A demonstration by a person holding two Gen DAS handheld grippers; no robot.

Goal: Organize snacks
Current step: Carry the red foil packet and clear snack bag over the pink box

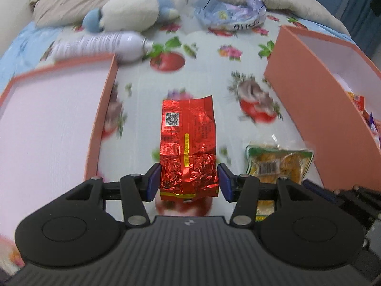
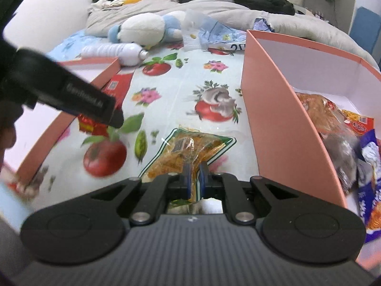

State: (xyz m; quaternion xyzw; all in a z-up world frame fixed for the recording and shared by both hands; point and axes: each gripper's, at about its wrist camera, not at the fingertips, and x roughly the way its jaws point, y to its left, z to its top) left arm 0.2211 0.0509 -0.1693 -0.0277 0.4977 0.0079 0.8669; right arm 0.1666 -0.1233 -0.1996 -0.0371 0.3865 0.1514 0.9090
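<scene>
Left wrist view: left gripper (image 1: 189,182) fingers clamp the crinkled end of one red foil packet (image 1: 188,143), held above the bed sheet (image 1: 204,76). Open sheet lies between two pink boxes: the shallow box (image 1: 104,109) at left, the deep box (image 1: 309,95) at right.

Right wrist view: right gripper (image 2: 195,178) fingers are pinched on one green-edged snack bag (image 2: 190,150), just beside the deep box wall. Inside are perhaps four packets; blur hinders counting.

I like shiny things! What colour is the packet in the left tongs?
Shiny red packet; left wrist view shows it best.
</scene>
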